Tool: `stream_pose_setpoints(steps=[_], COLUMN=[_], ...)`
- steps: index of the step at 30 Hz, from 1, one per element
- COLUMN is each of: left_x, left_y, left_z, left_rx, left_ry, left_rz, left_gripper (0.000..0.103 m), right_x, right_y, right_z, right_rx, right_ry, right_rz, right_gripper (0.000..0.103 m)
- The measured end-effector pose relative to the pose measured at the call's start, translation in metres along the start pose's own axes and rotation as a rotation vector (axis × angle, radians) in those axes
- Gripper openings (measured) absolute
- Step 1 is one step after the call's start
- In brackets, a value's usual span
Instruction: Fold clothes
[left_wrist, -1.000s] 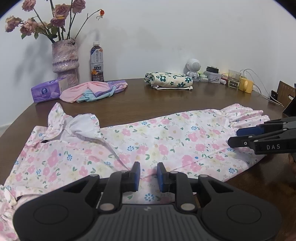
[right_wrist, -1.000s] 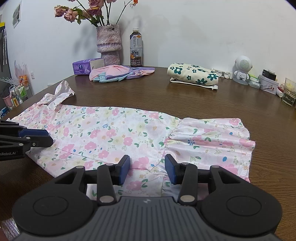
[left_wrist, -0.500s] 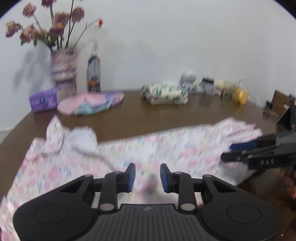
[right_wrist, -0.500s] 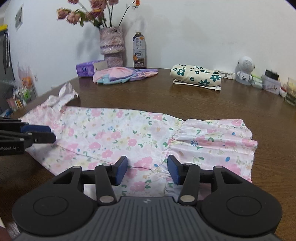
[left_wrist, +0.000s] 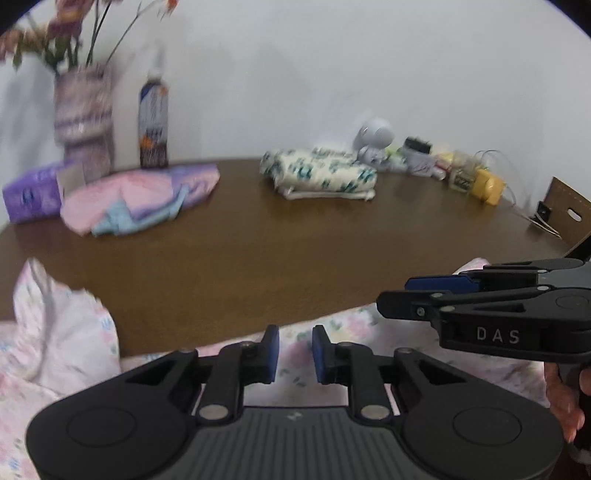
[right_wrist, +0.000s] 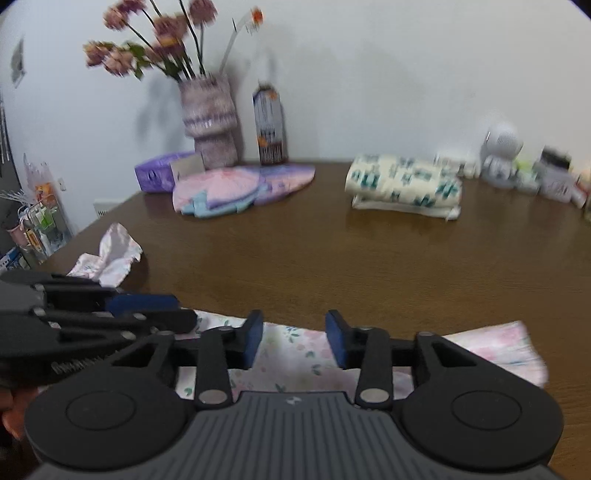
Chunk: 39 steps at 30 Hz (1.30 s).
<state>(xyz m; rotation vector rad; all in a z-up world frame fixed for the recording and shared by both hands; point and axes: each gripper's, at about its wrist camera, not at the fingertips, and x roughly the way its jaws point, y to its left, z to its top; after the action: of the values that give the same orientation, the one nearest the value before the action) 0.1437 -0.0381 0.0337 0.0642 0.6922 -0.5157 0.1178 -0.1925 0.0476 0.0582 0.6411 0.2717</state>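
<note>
While the floral dress (left_wrist: 354, 323) lies crosswise just beneath both tips, long axis side to side, the left gripper (left_wrist: 295, 350) and right gripper (right_wrist: 294, 341) sit equally near. Their jaws have just been closing to narrow gaps that clamp nothing.

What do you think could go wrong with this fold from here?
1. Both jaws have just been closing, yet the left gripper and the right gripper show gaps with the floral dress behind. Whether it is pinched is unclear, so the hem may slip.
2. The ruffled sleeve lies crumpled and could get folded in.
3. The grippers sit close together and might collide.
</note>
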Motion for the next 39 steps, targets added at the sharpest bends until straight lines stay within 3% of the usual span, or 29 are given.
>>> stream_pose_setpoints(steps=[6, 15, 18, 21, 36, 39], left_x=[0.007, 0.003, 0.003, 0.002, 0.002, 0.002], left_y=[0.012, 0.015, 0.017, 0.018, 0.019, 0.016], left_z=[-0.011, -0.017, -0.017, -0.018, -0.018, -0.018], left_rx=[-0.02, -0.034, -0.04, -0.048, -0.053, -0.039], left_ry=[-0.02, -0.046, -0.047, -0.048, -0.05, -0.05], left_rz=[-0.006, -0.004, -0.003, -0.003, 0.0, 0.01], left_gripper=[0.017, 0.012, 0.01, 0.007, 0.007, 0.007], right_x=[0.031, 0.012, 0.004, -0.001, -0.02, -0.036], right_y=[0.007, -0.026, -0.045, -0.055, -0.089, -0.074], right_z=[-0.01, -0.022, -0.025, -0.026, -0.031, -0.026], right_rx=[-0.013, 0.002, 0.039, 0.064, 0.111, 0.118], right_ry=[0.055, 0.033, 0.034, 0.028, 0.0, -0.065], right_rz=[-0.008, -0.105, -0.091, -0.072, -0.204, -0.132], right_gripper=[0.027, 0.026, 0.007, 0.003, 0.007, 0.014])
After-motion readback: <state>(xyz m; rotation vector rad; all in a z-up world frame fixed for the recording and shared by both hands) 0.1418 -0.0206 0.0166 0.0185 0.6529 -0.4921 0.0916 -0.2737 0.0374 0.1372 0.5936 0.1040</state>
